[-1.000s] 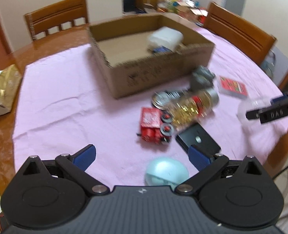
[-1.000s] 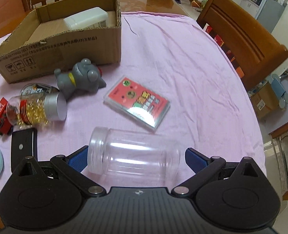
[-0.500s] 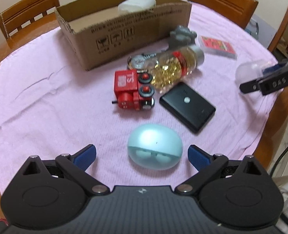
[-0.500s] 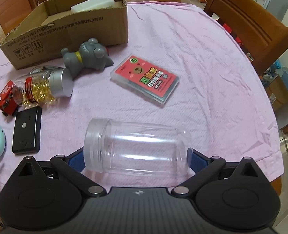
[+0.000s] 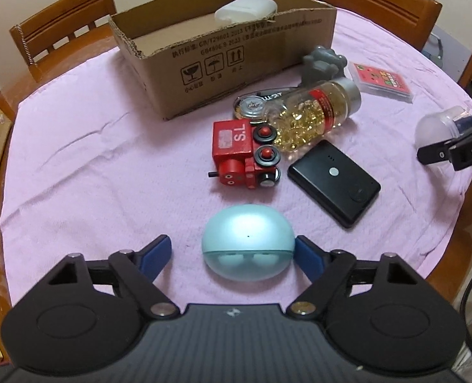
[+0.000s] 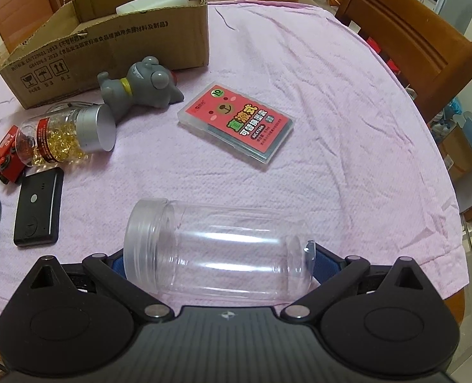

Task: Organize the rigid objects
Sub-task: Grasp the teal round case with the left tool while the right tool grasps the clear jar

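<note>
A pale blue earbud case (image 5: 248, 242) lies on the pink cloth between the fingers of my left gripper (image 5: 232, 253). Its jaws are closing: the right pad meets the case, the left pad stands a little off it. A clear plastic jar (image 6: 216, 249) lies lengthwise across my right gripper (image 6: 218, 261), which is shut on its two ends, near the table's front edge. The left wrist view shows that jar (image 5: 437, 124) at far right. A cardboard box (image 5: 223, 57) stands at the back with a white container (image 5: 245, 8) inside.
On the cloth lie a red toy train (image 5: 239, 156), a capsule bottle (image 5: 312, 111), a black device (image 5: 333, 182), a grey toy (image 6: 140, 86), a round tin (image 5: 251, 103) and a red card case (image 6: 236, 126). Wooden chairs (image 6: 411, 38) ring the table.
My left gripper came down over the blue case and its fingers narrowed around it. The right gripper's fingers closed onto the clear jar's ends.
</note>
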{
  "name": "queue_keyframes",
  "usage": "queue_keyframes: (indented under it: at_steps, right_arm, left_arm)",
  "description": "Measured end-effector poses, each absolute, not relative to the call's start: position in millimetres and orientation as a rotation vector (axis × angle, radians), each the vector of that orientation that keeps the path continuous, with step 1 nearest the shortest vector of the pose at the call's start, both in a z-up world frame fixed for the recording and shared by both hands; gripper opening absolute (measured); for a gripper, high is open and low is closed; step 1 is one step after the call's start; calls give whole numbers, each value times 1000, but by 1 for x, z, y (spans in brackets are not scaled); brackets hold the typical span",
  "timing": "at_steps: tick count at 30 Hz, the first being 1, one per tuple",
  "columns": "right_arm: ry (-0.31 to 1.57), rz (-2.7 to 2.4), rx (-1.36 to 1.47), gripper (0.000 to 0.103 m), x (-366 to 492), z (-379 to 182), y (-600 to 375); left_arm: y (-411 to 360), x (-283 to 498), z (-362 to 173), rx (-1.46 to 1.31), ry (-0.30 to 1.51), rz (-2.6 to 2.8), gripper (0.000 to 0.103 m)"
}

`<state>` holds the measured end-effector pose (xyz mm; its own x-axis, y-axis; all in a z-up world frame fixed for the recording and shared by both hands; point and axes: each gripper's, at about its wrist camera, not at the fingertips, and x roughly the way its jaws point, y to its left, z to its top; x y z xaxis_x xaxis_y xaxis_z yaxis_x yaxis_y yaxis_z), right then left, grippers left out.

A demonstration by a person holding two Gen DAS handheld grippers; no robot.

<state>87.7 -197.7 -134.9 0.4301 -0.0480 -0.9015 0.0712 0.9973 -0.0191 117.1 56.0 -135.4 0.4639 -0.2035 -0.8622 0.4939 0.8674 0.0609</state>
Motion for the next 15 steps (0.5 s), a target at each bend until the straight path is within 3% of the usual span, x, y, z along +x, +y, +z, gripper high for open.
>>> queue_keyframes:
  at_steps: [15]
  right_arm:
    - [1120,-82,27,103,87,-136,-198]
  left_arm:
    - [48,113,-137,210,1012,-366,68]
